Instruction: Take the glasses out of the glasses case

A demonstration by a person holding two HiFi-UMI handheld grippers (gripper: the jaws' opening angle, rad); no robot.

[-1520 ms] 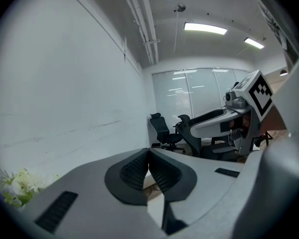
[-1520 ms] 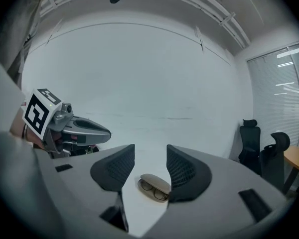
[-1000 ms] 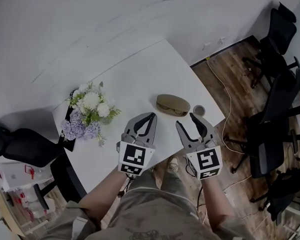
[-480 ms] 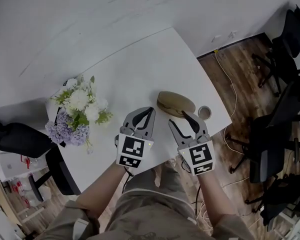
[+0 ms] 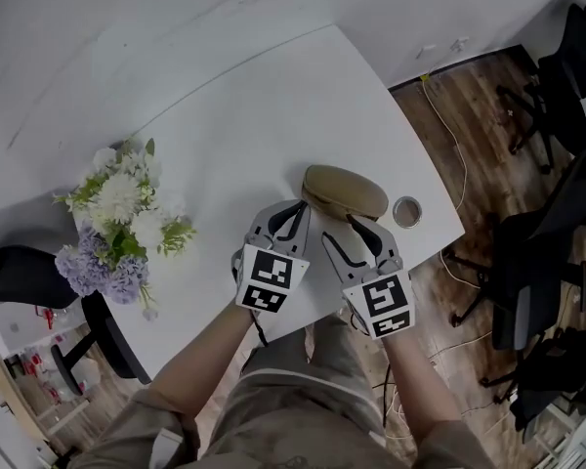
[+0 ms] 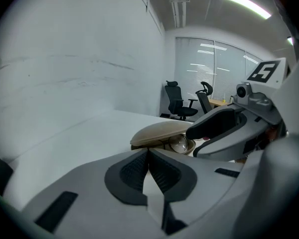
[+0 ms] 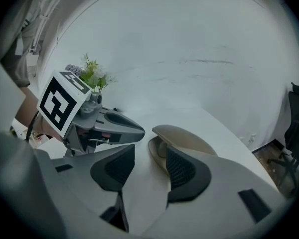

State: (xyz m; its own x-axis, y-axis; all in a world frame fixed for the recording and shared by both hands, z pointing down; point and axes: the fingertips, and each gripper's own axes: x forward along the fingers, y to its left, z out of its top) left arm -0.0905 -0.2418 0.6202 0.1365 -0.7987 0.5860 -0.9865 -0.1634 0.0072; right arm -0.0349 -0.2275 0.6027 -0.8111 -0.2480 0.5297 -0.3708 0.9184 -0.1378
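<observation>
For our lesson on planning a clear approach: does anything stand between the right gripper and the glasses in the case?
Only the glasses case itself: its lid is half raised and overhangs the glasses, which show through the gap facing the open right gripper. Nothing lies on the table between them.

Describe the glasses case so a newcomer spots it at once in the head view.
Start at the white table and go to its near right corner, well away from the flower bouquet. The glasses case is the tan oval clamshell lying there with its lid ajar. Its only close neighbour, a small round cup, is much smaller and grey.
</observation>
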